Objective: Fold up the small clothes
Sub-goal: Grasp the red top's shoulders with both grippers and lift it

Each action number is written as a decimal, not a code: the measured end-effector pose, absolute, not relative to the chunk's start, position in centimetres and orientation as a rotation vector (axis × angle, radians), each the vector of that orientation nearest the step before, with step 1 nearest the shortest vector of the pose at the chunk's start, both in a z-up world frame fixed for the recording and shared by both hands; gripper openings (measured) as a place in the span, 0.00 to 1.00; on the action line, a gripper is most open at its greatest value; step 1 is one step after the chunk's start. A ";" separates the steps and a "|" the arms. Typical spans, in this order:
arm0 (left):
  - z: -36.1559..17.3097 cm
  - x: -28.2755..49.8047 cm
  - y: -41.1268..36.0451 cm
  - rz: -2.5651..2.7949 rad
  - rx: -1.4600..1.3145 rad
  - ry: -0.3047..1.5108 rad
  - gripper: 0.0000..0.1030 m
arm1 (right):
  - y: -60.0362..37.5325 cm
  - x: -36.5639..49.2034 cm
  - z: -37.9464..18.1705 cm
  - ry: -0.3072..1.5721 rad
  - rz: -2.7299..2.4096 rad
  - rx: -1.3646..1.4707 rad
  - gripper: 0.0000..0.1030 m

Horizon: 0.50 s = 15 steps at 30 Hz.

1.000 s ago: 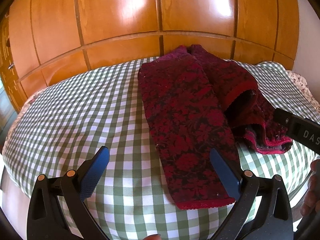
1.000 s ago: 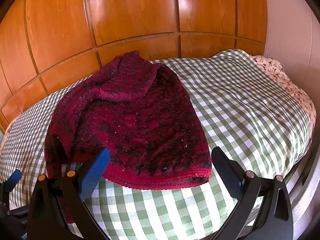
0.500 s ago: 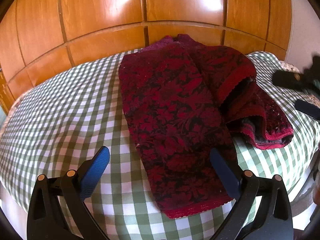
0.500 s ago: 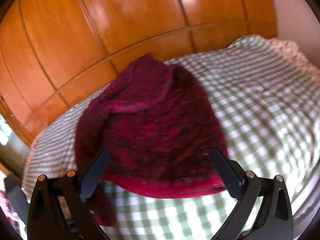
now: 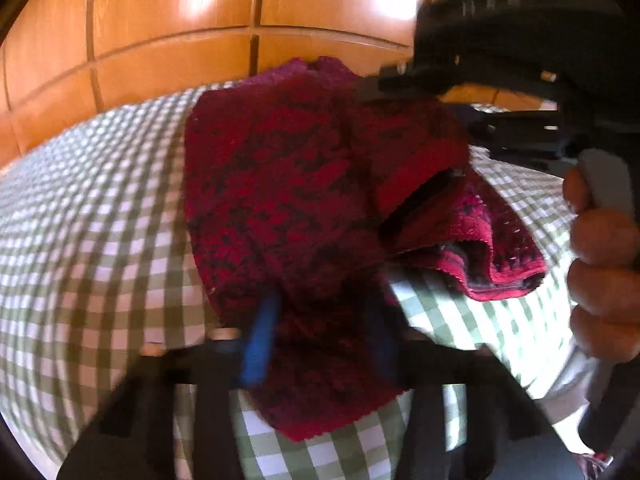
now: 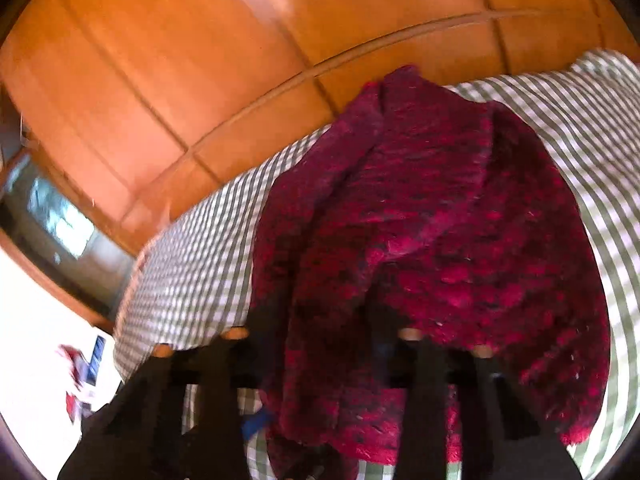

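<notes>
The bed (image 5: 100, 216) has a green-and-white checked cover; a dark red patterned garment (image 5: 280, 200) lies on it.

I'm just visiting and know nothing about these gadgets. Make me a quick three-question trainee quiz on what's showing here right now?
1. True or false: the red garment lies on a green-and-white checked cover.
2. Multiple choice: what stands behind the bed? A) a brick wall B) wooden panels C) a curtain
3. Fill in: the fingers of the left gripper have fabric of the ____ garment between them.

Key
1. True.
2. B.
3. Red. In the right wrist view the same garment also drapes between the fingers of the right gripper, though blur hides how firmly either tool grips it.
</notes>
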<state>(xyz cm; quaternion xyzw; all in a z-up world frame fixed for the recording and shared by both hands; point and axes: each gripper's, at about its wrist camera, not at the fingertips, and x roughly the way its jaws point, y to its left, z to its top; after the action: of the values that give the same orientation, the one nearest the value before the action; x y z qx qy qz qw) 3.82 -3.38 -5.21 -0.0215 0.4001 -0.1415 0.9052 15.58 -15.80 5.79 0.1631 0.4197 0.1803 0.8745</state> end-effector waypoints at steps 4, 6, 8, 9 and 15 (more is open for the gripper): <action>-3.4 3.7 0.3 -0.337 -0.160 0.799 0.08 | -16.7 14.9 7.6 0.818 0.366 0.257 0.11; -2.0 3.7 2.6 -0.297 -0.182 0.751 0.07 | -18.7 14.6 8.7 0.773 0.333 0.253 0.11; -0.8 4.2 5.5 -0.229 -0.193 0.709 0.06 | -21.7 14.5 9.8 0.729 0.260 0.242 0.11; -0.5 4.4 6.5 -0.197 -0.195 0.699 0.06 | -23.0 14.4 10.2 0.711 0.209 0.216 0.11; 0.4 9.9 15.8 0.082 -0.227 0.696 0.00 | -32.8 17.7 8.6 0.721 -0.191 -0.005 0.11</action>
<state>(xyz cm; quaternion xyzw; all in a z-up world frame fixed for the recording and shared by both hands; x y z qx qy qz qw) 9.88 15.76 0.44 -0.1111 0.3400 0.0400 0.9330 17.72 -32.79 8.60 -0.0026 0.3524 -0.0931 0.9312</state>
